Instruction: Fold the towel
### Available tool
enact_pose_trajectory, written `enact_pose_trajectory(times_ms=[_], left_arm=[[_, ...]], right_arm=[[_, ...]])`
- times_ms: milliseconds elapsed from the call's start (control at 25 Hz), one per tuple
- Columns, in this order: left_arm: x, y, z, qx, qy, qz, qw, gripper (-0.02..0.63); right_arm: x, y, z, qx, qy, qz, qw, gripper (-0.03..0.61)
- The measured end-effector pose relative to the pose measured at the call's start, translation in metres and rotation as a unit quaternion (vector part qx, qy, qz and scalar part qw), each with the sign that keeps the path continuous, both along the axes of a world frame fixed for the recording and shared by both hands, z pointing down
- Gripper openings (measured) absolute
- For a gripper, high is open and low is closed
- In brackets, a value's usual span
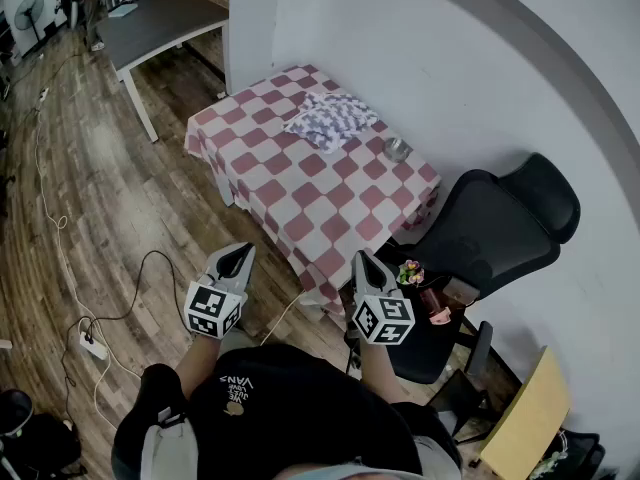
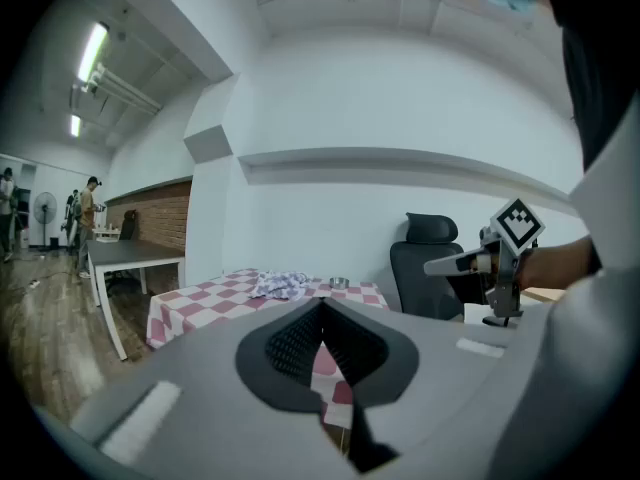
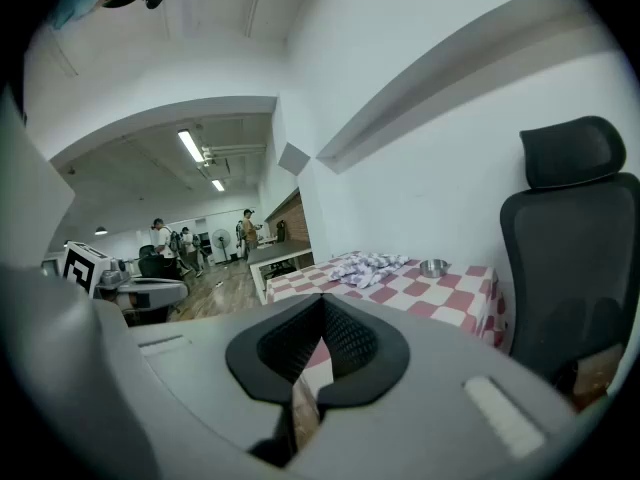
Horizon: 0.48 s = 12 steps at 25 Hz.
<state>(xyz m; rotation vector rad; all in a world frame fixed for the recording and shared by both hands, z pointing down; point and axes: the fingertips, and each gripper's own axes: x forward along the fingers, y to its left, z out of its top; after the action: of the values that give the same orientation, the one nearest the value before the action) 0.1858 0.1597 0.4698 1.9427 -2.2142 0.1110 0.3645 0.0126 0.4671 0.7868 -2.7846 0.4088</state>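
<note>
A crumpled white towel with a blue-grey print lies at the far side of a table with a red-and-white checked cloth. The towel shows small in the left gripper view, and the towel also appears in the right gripper view. Both grippers hang well short of the table, over the floor near the person's body. My left gripper is shut with nothing in it. My right gripper is shut too, and empty, close to the table's near corner.
A small metal bowl stands on the table right of the towel. A black office chair sits just right of the table, against the white wall. Cables and a power strip lie on the wooden floor at left. A grey desk stands farther back, with people beyond it.
</note>
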Motion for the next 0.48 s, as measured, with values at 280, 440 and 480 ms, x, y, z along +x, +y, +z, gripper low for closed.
enact_pose_trajectory(times_ms=[280, 440, 480], left_arm=[[-0.029, -0.018, -0.009, 0.046, 0.025, 0.034, 0.9980, 0.218], [-0.064, -0.023, -0.010, 0.039, 0.027, 0.052, 0.9975, 0.244], [-0.075, -0.023, -0.010, 0.035, 0.025, 0.058, 0.9974, 0.245]], right_arm=[[-0.042, -0.015, -0.001, -0.029, -0.043, 0.009, 0.999, 0.140], [-0.078, -0.023, -0.006, -0.033, -0.047, 0.023, 0.998, 0.237], [-0.087, -0.025, -0.007, -0.033, -0.046, 0.030, 0.998, 0.238]])
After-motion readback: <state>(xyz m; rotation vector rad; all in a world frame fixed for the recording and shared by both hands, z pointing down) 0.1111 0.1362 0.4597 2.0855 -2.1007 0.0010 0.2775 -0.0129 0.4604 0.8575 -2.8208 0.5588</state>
